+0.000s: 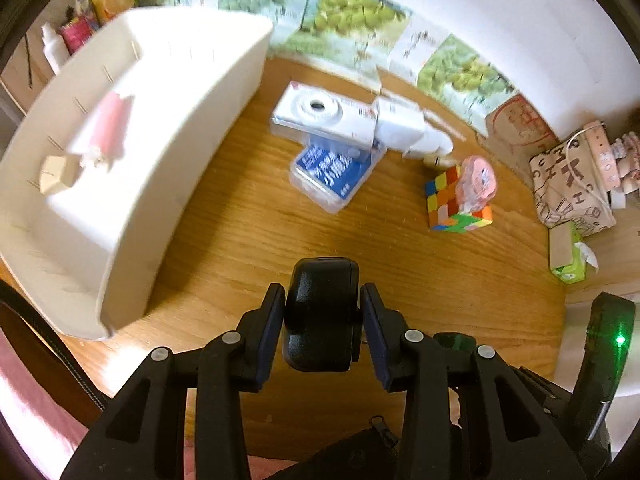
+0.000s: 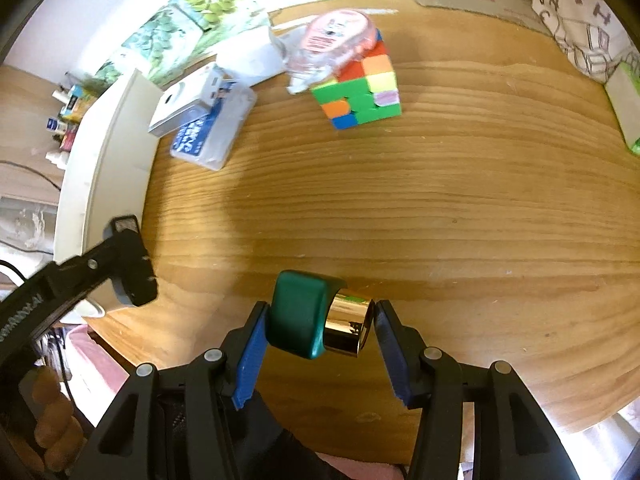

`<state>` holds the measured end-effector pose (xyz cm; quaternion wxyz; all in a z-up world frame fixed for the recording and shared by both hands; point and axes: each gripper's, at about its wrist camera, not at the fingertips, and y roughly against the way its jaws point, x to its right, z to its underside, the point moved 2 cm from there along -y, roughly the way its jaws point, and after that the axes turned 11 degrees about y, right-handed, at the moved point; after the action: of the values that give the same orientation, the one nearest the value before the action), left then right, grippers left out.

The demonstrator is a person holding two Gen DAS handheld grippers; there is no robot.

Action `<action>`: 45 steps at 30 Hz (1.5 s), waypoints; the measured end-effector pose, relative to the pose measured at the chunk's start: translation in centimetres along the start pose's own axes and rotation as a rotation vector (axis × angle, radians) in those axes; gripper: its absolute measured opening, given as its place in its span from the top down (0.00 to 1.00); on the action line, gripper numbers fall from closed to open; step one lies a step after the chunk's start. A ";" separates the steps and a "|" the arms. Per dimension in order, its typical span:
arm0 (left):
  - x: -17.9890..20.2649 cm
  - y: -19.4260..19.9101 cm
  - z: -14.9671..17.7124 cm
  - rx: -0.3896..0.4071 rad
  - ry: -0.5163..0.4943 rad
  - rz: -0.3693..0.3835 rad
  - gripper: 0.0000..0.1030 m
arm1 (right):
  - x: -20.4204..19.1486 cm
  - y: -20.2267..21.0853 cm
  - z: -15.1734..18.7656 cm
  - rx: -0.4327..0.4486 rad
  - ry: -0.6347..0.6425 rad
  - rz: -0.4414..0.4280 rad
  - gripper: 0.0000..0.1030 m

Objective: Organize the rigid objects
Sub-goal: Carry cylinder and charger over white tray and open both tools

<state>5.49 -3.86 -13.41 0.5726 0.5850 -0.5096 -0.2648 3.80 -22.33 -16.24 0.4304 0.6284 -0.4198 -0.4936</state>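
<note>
Gripping a black, rounded plastic block (image 1: pixel 320 316) between its pads, the left gripper (image 1: pixel 322 330) is hovering above the wooden table (image 1: pixel 248 240). Ahead to its left is standing a white plastic organizer bin (image 1: pixel 168 168); ahead to its right is sitting a multicoloured puzzle cube (image 1: pixel 456 200).

Clamping a green-capped, gold metal cylinder (image 2: pixel 316 316) crosswise, the right gripper (image 2: pixel 318 338) is hanging over the same table, with the cube straight ahead and the bin far left.
</note>
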 end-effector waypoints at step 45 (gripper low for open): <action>-13.0 14.7 -7.2 0.559 -0.227 0.270 0.59 | -23.8 4.5 -2.8 0.520 0.337 0.015 0.55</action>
<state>3.20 13.32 -1.68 0.3593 0.6135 -0.6961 -0.0999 2.32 -0.59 -5.38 0.3226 0.7874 -0.4592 -0.2552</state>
